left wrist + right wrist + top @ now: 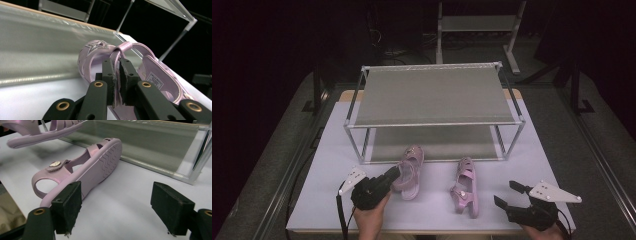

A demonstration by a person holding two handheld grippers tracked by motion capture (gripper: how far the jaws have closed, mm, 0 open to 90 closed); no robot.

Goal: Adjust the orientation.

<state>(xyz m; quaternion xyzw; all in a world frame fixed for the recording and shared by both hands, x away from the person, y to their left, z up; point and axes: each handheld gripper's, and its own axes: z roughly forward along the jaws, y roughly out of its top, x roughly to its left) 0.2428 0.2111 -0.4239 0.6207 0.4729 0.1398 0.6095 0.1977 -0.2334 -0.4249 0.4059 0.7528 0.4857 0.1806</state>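
Observation:
Two pink sandals lie in front of a metal shoe rack [434, 123]. My left gripper [393, 176] is shut on the heel strap of the left sandal [410, 172]. In the left gripper view the black pads [110, 75] pinch the thin strap, and the sandal [160, 77] with its star ornament points toward the rack's lower shelf [37, 50]. The right sandal [465, 189] rests on its side on the white table. My right gripper [507, 195] stands open just right of it, with nothing between its fingers [67, 205]. In the right gripper view the sole of the right sandal [100, 167] faces me, and the held sandal [37, 132] hangs off the table.
The rack has two grey mesh shelves, both bare; its front posts [517, 142] stand just behind the sandals. The white tabletop [337, 165] ends near the person's hands at the bottom. A second metal stand [477, 22] is in the dark background.

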